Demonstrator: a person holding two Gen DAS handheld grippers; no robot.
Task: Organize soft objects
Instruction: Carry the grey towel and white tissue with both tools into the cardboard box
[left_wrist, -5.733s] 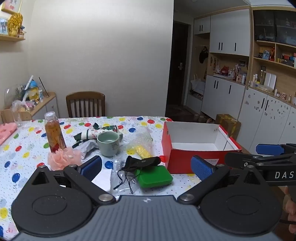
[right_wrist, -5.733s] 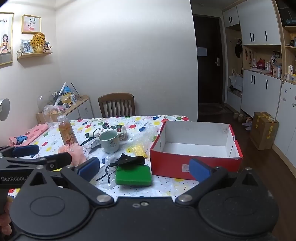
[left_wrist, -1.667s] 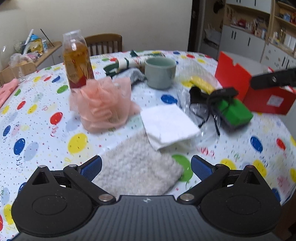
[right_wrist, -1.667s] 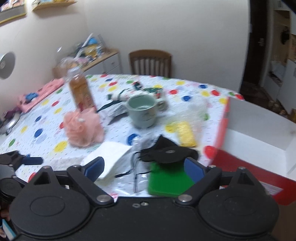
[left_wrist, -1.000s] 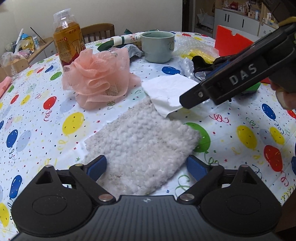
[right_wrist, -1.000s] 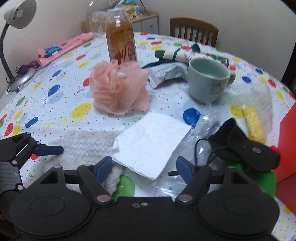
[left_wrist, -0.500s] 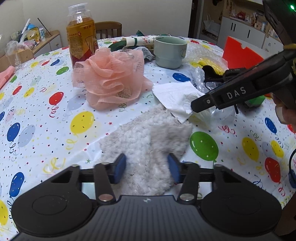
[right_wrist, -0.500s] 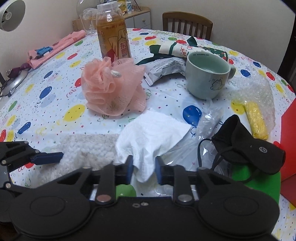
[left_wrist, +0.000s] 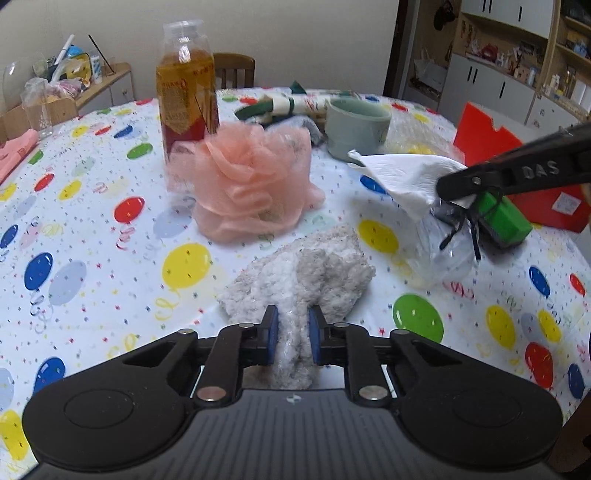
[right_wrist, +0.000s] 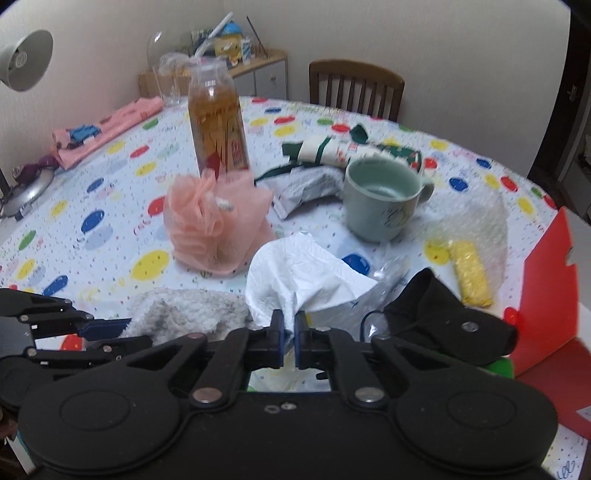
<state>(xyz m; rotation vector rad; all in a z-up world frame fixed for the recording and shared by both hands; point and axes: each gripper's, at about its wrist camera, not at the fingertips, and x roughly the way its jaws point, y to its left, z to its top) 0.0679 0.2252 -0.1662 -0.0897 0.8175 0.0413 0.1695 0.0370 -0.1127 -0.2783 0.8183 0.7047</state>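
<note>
Gripping soft items, both grippers.
Left wrist view: left gripper (left_wrist: 291, 334) clamped on fluffy white cloth (left_wrist: 299, 273), table centre; pink bath pouf (left_wrist: 251, 184) at 11 o'clock. Right wrist view: right gripper (right_wrist: 289, 341) pinching white paper napkin (right_wrist: 299, 280); green mug (right_wrist: 380, 199) at 1 o'clock.

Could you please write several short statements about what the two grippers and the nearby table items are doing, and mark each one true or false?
1. The left gripper is shut on the fuzzy white cloth. True.
2. The right gripper is open and holds nothing. False: it is shut on the white paper napkin.
3. The pink mesh bath pouf sits in front of the tea bottle. True.
4. The green mug lies tipped on its side. False: it stands upright.
5. The black eye mask rests partly on the green block. True.
</note>
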